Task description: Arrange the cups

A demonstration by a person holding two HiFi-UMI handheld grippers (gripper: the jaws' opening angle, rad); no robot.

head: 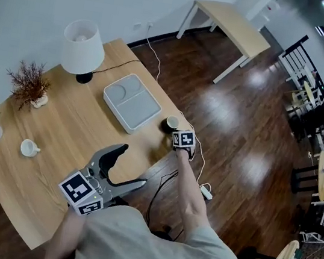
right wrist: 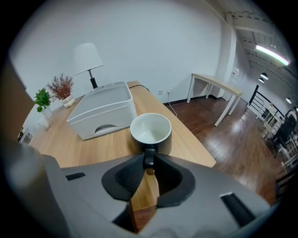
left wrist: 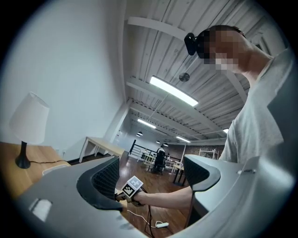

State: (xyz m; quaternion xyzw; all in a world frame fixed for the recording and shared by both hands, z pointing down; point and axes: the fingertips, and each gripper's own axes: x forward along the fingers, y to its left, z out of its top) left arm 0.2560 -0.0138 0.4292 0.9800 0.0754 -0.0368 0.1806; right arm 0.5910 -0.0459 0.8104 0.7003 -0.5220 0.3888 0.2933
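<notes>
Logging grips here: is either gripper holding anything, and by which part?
The right gripper is shut on the dark cup, pinching its handle. The left gripper is open and holds nothing.

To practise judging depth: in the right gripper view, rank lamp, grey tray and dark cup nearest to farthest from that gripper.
1. dark cup, handle in the jaws.
2. grey tray, just beyond, left.
3. lamp, far back, left.

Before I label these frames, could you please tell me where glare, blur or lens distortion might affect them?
Head view: bright glare patches on the dark floor; the table is evenly lit. Left gripper view: strong fisheye bending, black corners, a blown-out ceiling light. Right gripper view: same dark vignette; the cup is sharp.
</notes>
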